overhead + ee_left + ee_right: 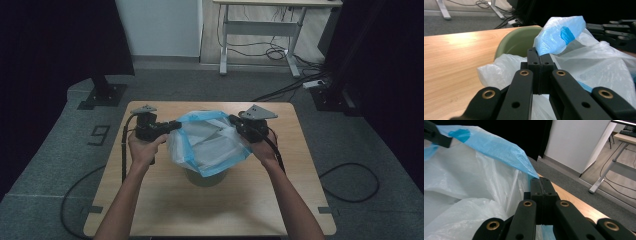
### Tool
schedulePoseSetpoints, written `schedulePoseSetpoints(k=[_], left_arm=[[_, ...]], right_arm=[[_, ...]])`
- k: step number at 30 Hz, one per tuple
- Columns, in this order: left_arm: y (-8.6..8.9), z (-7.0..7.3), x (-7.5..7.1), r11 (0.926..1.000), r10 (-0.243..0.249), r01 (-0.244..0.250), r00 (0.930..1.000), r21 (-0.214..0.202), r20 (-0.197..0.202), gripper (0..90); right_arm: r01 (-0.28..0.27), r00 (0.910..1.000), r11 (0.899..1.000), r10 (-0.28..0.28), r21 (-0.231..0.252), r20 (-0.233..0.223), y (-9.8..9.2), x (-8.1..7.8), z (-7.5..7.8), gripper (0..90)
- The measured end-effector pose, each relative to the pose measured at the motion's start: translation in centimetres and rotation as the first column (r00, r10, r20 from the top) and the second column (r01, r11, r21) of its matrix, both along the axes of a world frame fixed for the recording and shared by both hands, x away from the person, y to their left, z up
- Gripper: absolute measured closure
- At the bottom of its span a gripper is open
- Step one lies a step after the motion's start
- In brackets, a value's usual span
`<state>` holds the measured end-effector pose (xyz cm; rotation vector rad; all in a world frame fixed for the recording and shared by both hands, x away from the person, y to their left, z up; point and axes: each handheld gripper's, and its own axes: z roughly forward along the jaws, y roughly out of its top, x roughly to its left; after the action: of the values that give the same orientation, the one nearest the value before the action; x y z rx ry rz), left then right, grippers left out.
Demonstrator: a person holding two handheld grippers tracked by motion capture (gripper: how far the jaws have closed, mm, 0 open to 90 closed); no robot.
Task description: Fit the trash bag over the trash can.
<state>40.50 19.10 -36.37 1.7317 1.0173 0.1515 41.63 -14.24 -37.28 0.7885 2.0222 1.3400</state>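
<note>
Dim room, sharp frames (tabletop glare)

**A Bag Held Open Over a Bin**

A thin see-through plastic bag with a blue rim (210, 142) sits in the middle of the table. Its mouth is pulled wide open and faces up. The blue rim is stretched from 9 o'clock to 3 o'clock. The bag is crinkly and puffed. Under it stands a small round green bin (205, 178), upright, peeking out at 6 o'clock.
</note>
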Motion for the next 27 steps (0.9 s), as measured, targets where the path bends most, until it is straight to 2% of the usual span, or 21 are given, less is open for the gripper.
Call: schedulePoseSetpoints(k=[6,9,13,17,20,27], left_arm=[[0.1,-0.1,0.3,0.9998,0.016,-0.016,0.9998,0.011,-0.009,89.5],[0.3,-0.2,0.6,0.9997,0.022,-0.022,0.9996,0.012,-0.016,89.5],[0.6,-0.2,0.9,0.9996,0.026,-0.026,0.9994,0.013,-0.023,89.4],[0.6,-0.3,1.4,0.999,0.032,-0.031,0.9991,0.031,-0.028,89.4],[0.6,-0.5,1.8,0.9983,0.032,-0.03,0.9989,0.049,-0.035,89.4],[1.5,-0.7,2.6,0.9987,0.04,-0.038,0.9981,0.034,-0.047,89.4]], right_arm=[[0.003,0.9997,1.0,-0.003,-0.001,0.024,0.0,0.2,0.0,88.7],[0.007,0.9995,1.0,-0.007,-0.027,0.029,0.3,0.2,0.0,88.7],[-0.004,0.9996,1.0,0.005,-0.031,0.029,0.4,0.3,0.1,88.7],[0.01,0.9994,0.998,-0.008,-0.057,0.033,0.8,0.8,0.2,88.7],[0.029,0.9987,0.998,-0.027,-0.052,0.042,1.1,1.3,0.1,88.8],[0.007,0.9999,0.998,-0.006,-0.059,0.009,1.8,3.0,-0.1,88.8]])
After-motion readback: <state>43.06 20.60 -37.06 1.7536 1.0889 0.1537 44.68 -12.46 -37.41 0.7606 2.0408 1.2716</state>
